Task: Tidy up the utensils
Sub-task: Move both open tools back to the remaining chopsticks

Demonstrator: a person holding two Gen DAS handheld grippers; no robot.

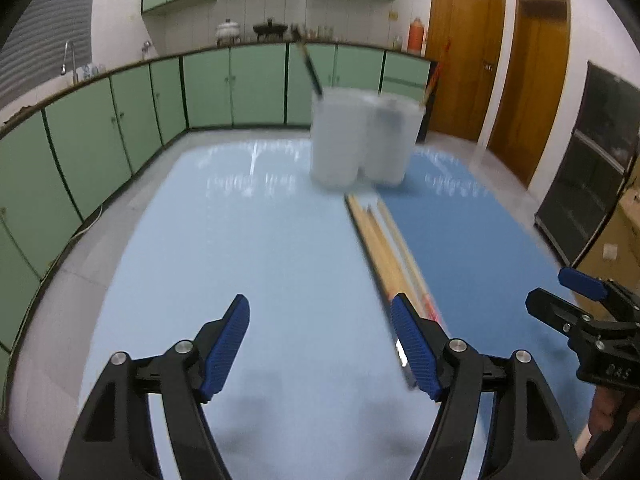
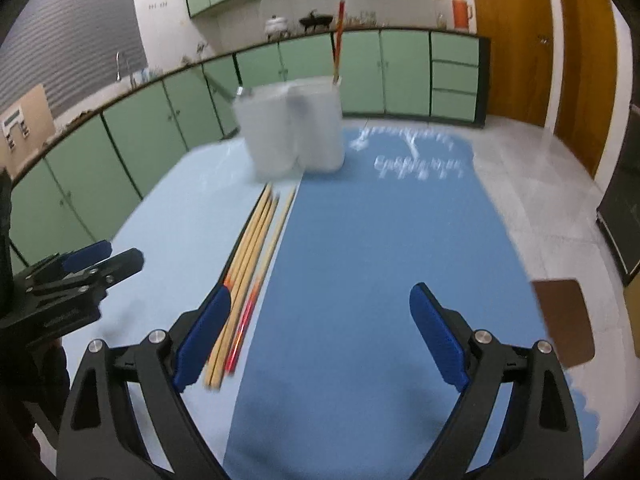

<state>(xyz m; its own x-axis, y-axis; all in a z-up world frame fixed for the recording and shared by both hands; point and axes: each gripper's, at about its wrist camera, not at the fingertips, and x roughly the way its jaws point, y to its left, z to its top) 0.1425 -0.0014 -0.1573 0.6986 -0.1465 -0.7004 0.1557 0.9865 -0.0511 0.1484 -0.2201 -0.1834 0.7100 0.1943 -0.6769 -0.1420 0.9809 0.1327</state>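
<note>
Both claws, left claw point(image 1: 320, 350) and right claw point(image 2: 320, 336), spread wide above chopsticks point(image 2: 248, 272).

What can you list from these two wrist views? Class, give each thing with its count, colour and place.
Chopsticks: several, count unclear from blur, pale wood with red ends, lying along the seam between the two mats.
Holders: two, translucent white, side by side at the far end of the mats, one stick standing in each.
Light blue mat: one, on the left side.
Darker blue mat: one, on the right side.
Brown board: one, at the darker mat's right edge.
Left gripper: one, black with blue pads, open, empty.
Right gripper: one, same colours, open, empty.
</note>
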